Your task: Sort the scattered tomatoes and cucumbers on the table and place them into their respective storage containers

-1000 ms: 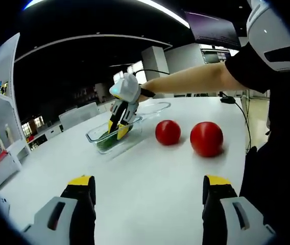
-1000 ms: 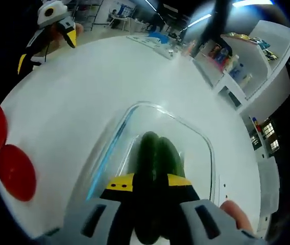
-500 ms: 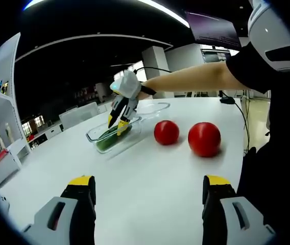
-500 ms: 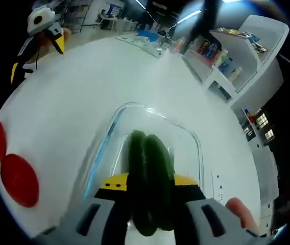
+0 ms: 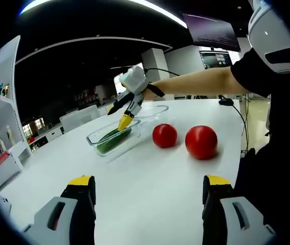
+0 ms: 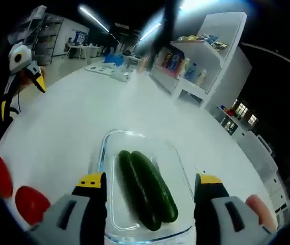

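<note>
Hovering wide open, right tongs (image 6: 149, 184) hold nothing above cucumbers (image 6: 146, 188).

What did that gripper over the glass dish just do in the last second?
The right gripper opened, let go of the cucumbers and lifted away from the glass container. The cucumbers stayed lying in it. The two tomatoes and the left gripper kept their places.

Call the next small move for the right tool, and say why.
Probably swing the right tool toward the nearer tomato. Its jaws stand open above the clear container, where two cucumbers lie side by side, so that drop looks done. Two tomatoes, the other beside it, sit loose on the white table; the left tool hangs open, short of them.
</note>
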Demonstrator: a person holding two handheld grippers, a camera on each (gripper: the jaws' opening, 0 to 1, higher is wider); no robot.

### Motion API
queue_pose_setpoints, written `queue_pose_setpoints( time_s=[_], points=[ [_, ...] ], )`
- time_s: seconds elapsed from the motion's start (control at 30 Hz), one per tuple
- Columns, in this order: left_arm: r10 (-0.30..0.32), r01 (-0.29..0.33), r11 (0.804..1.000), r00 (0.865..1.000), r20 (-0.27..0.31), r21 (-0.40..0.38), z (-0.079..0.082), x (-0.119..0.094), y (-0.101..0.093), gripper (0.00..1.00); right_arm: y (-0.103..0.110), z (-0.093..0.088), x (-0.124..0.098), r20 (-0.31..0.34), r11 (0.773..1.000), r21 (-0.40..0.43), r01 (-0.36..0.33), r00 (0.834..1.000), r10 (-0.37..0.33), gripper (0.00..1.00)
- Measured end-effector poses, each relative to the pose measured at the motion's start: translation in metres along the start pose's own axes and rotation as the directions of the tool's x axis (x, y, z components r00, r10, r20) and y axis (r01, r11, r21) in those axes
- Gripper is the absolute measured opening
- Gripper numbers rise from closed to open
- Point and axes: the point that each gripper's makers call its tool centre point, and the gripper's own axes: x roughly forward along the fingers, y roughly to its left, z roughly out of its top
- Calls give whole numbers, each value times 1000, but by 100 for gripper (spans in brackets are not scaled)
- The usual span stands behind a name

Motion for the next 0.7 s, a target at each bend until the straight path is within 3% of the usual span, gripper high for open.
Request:
queue_pose_setpoints(
  time_s=[0.1,0.37,0.57,0.7],
  points=[
    [0,0,1000,1000,1,4,1,0,0,86,6,5,-14,44,999,54,4,999,-6,83],
    [-1,1,1000,1000,16,19,10,2,0,86,15,18,-57,145,978,210,-2,989,-30,88],
    [-9,8,1000,1000,30,23,16,5,2,86,36,18,-100,147,971,238,24,987,-60,97],
    [-16,16,1000,999,41,22,20,8,2,86,50,10,-131,111,973,203,110,985,-134,97]
  ],
)
